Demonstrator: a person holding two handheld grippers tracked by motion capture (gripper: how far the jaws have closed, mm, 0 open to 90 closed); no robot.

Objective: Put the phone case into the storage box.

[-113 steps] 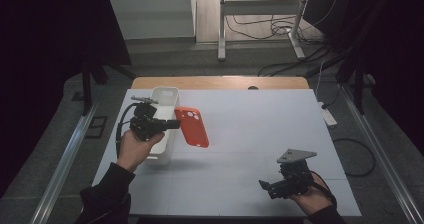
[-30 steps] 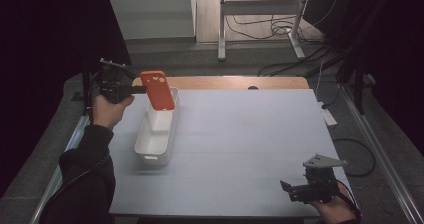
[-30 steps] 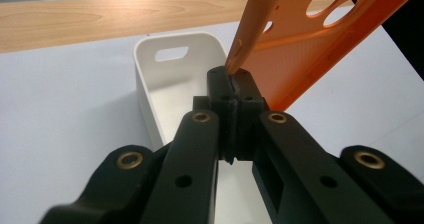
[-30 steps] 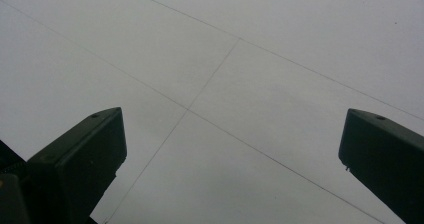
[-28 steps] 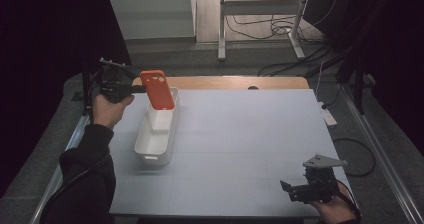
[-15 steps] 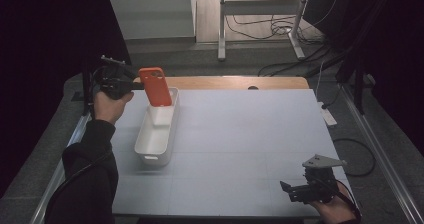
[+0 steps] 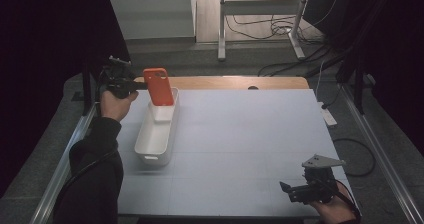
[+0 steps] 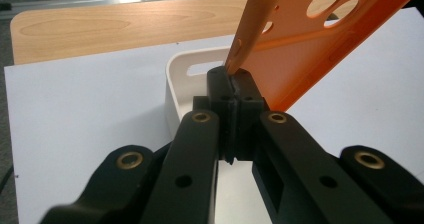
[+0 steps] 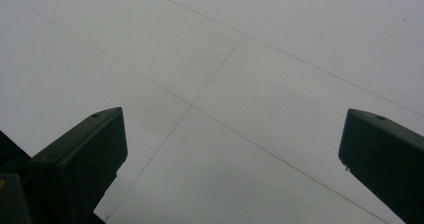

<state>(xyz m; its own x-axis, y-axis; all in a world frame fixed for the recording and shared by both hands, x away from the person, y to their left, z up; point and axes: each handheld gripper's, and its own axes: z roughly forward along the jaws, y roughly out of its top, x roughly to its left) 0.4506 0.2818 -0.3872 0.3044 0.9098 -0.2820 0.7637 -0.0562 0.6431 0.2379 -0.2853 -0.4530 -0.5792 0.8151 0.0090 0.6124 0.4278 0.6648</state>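
High view, orange phone case (image 7: 158, 86) upright, camera holes topmost, over white bin (image 7: 156, 133)

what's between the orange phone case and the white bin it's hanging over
Nothing visible. The left hand-held gripper is shut on the edge of the orange phone case, holding it upright above the far end of the white bin. The bin's open top shows no lid or other item blocking it.

Below the left gripper (image 7: 141, 85), the hanging orange phone case (image 7: 158, 86) and white bin (image 7: 156, 129) block the way down. Ahead of the right gripper (image 7: 286, 189), the grey tabletop (image 7: 250, 134) lies bare.
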